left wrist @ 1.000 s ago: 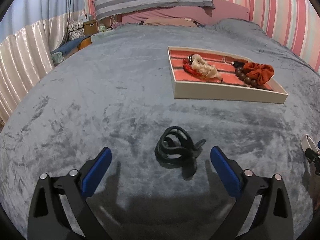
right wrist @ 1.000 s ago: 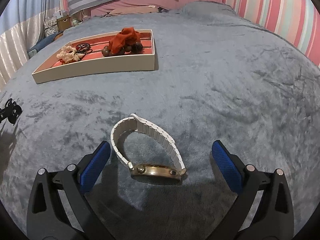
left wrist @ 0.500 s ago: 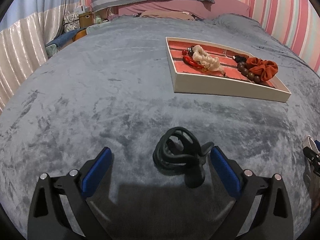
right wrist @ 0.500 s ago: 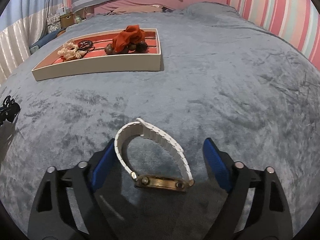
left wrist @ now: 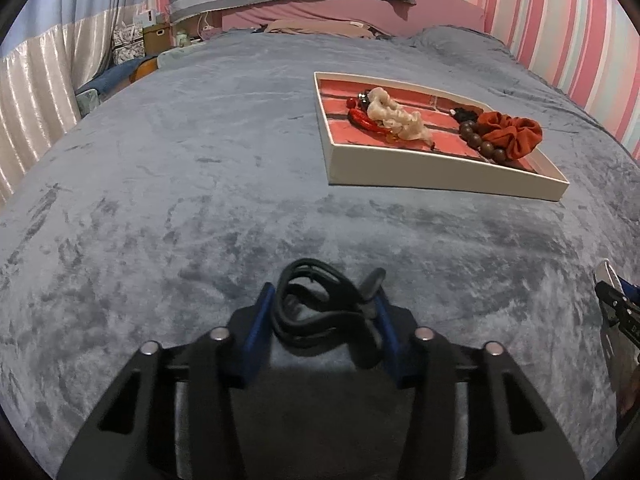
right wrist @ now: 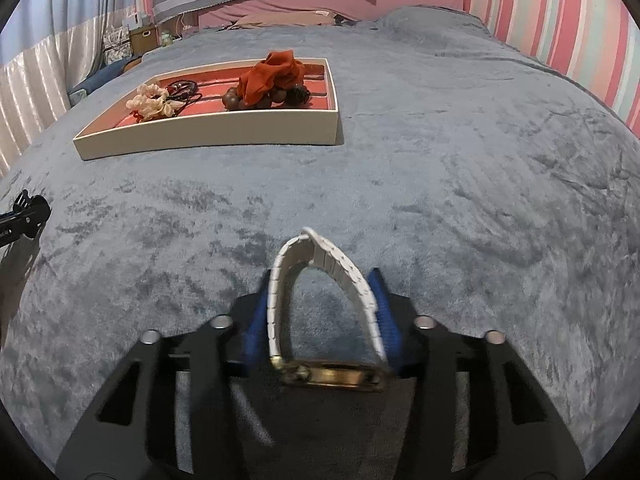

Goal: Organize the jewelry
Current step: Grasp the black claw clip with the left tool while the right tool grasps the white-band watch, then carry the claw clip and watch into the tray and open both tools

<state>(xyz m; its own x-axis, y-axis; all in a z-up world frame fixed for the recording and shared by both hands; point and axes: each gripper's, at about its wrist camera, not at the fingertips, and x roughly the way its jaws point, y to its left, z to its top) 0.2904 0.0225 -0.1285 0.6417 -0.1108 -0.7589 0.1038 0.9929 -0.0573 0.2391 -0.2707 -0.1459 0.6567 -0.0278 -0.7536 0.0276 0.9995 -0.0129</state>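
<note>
The left gripper (left wrist: 325,312) is closing, its blue fingers (left wrist: 260,328) pinching a black coiled band (left wrist: 320,304) between them. The right gripper (right wrist: 322,308) closes likewise, fingers (right wrist: 386,312) squeezing a white watch (right wrist: 320,304).

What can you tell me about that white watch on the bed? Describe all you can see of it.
The white watch has a band of small pale links, ceramic or plastic by the look, and a gold-coloured case seen edge-on, slightly blurred. It stands on its side on the grey plush bedspread, the band arching away into a narrow loop. The right gripper is closing around it, its blue pads against both sides of the band. Its dial is not visible.
</note>
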